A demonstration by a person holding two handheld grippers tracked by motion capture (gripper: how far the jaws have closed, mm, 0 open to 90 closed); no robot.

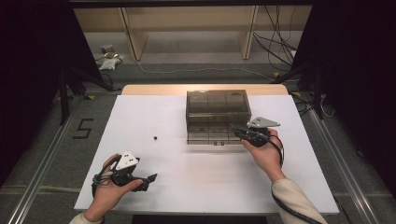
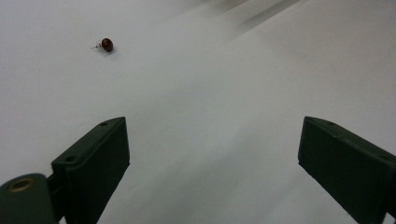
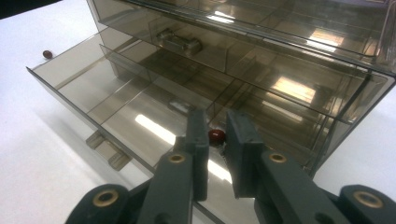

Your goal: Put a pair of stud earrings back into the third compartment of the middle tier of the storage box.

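Item: smoked plastic drawer box (image 1: 217, 109), lower drawer (image 3: 121, 98) pulled out.
Right gripper (image 3: 217, 140) over drawer, jaws nearly closed, pinching red bead (image 3: 215, 136).
Left gripper (image 2: 210, 163) wide open, empty; second bead (image 2: 107, 45) left of box.
Risk: the bead may slip and bounce clear of the drawer.

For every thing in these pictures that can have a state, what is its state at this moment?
Drawer box: bottom drawer pulled out.
Left gripper: open, nothing between its jaws.
Right gripper: nearly closed over the drawer, red bead between the tips; grip uncertain.
Second bead: loose on the table.
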